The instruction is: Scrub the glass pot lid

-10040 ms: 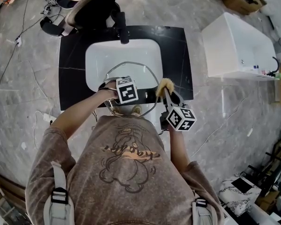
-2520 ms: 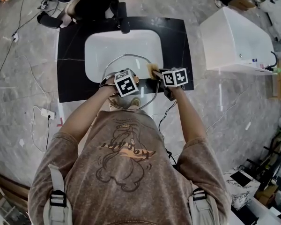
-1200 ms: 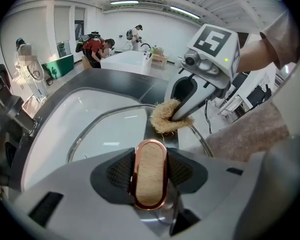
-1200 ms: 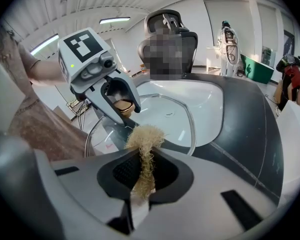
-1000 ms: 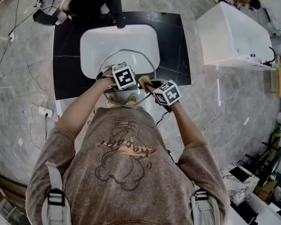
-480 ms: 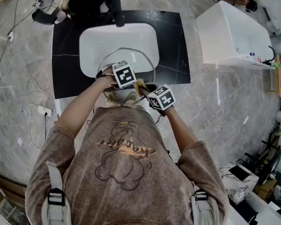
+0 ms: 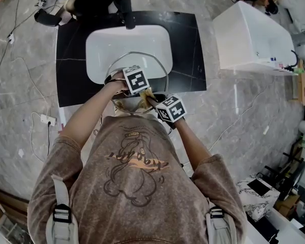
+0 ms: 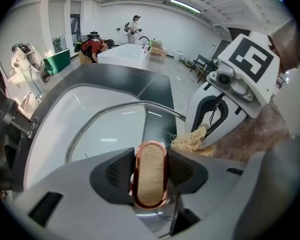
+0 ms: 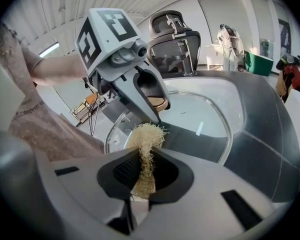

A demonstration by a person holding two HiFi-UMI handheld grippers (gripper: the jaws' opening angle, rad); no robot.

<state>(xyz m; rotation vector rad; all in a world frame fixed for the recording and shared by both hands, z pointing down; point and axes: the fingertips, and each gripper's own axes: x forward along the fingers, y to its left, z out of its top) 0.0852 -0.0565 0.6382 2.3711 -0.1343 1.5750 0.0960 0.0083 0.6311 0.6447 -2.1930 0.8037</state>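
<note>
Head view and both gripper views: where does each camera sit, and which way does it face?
Head view: on the head, steeply down at sink and glass pot lid; shirt, arms show.
Left gripper view: on left gripper, along jaws shut on lid knob; shirt shows.
Right gripper view: on right gripper, along jaws pinching scrubber; forearm shows.
All share the lid.

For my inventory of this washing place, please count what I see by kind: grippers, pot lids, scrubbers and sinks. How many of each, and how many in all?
grippers: 2 (left gripper, right gripper)
pot lid: 1
scrubber: 1
sink: 1
total: 5
</note>
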